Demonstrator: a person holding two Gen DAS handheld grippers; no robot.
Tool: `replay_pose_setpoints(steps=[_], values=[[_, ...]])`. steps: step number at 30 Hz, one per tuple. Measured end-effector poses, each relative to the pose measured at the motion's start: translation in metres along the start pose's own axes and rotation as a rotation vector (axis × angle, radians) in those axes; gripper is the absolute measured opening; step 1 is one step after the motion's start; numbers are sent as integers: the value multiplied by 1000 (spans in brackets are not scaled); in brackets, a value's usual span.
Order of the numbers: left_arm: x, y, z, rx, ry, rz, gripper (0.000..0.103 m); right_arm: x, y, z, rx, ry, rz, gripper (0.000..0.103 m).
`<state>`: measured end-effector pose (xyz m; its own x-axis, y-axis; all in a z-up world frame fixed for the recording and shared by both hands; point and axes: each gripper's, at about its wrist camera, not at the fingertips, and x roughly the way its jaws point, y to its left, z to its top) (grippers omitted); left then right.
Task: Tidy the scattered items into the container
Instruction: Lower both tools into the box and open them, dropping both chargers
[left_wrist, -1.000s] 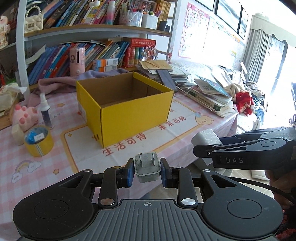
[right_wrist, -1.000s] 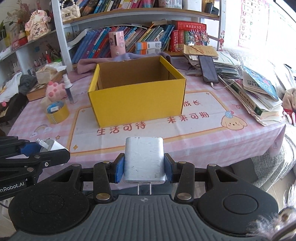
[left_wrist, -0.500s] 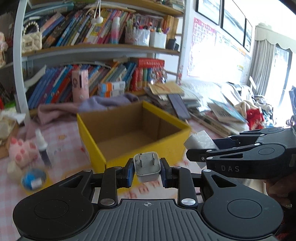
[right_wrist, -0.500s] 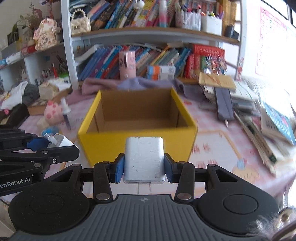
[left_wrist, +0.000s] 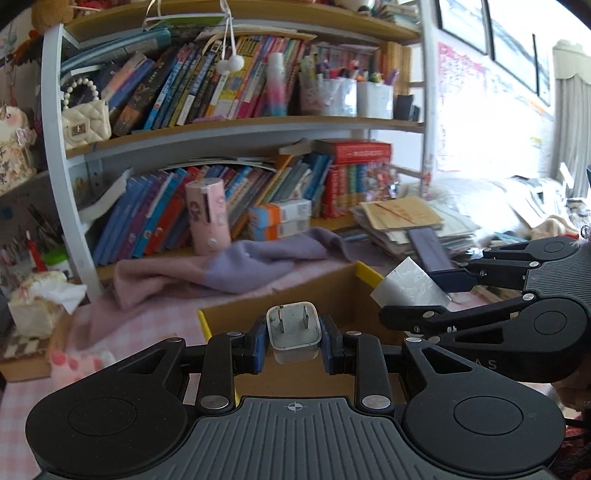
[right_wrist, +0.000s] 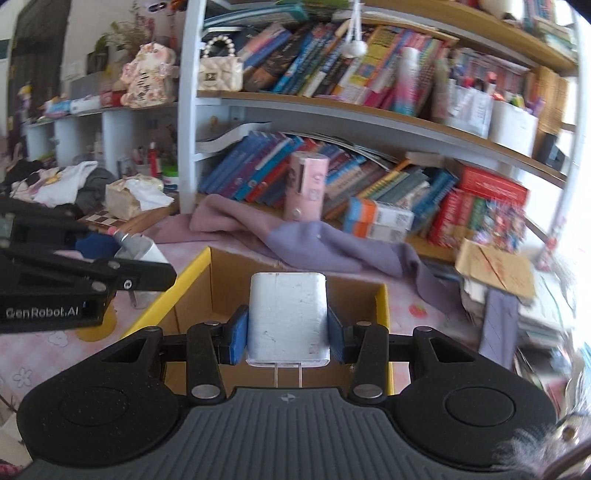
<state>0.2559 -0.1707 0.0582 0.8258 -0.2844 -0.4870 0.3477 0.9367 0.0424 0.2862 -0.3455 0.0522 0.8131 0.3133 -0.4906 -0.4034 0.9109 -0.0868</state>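
Observation:
My left gripper (left_wrist: 294, 343) is shut on a small white plug adapter (left_wrist: 293, 329), its two prongs facing forward. My right gripper (right_wrist: 287, 334) is shut on a larger white charger block (right_wrist: 288, 317), prongs pointing back at the camera. Both are held over the open yellow cardboard box (left_wrist: 364, 273), whose brown inside shows below them (right_wrist: 229, 288). The right gripper with its charger shows at the right of the left wrist view (left_wrist: 410, 286); the left gripper with its adapter shows at the left of the right wrist view (right_wrist: 138, 251).
A purple cloth (right_wrist: 314, 247) lies just behind the box on the pink checked tablecloth (right_wrist: 44, 354). A pink cylinder (left_wrist: 207, 221) and bookshelves stand behind it. A phone (left_wrist: 430, 247) on stacked papers lies right; a tissue box (left_wrist: 37, 306) stands left.
Both grippers have moved forward and up from the table's front edge to above the box, each still holding its charger. The box now sits right beneath them.

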Motion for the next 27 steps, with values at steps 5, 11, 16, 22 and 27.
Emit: replay_pose_setpoints(steps=[5, 11, 16, 22, 27], values=[[36, -5, 12, 31, 58, 20, 27, 41, -19, 12, -73, 34, 76, 41], [97, -10, 11, 159, 194, 38, 27, 104, -23, 13, -325, 147, 154, 41], [149, -15, 1, 298, 336, 49, 27, 155, -16, -1, -557, 282, 216, 41], [184, -14, 0, 365, 424, 72, 27, 194, -13, -11, -702, 377, 253, 41], [197, -5, 2, 356, 455, 60, 27, 204, -14, -11, -711, 441, 299, 41]])
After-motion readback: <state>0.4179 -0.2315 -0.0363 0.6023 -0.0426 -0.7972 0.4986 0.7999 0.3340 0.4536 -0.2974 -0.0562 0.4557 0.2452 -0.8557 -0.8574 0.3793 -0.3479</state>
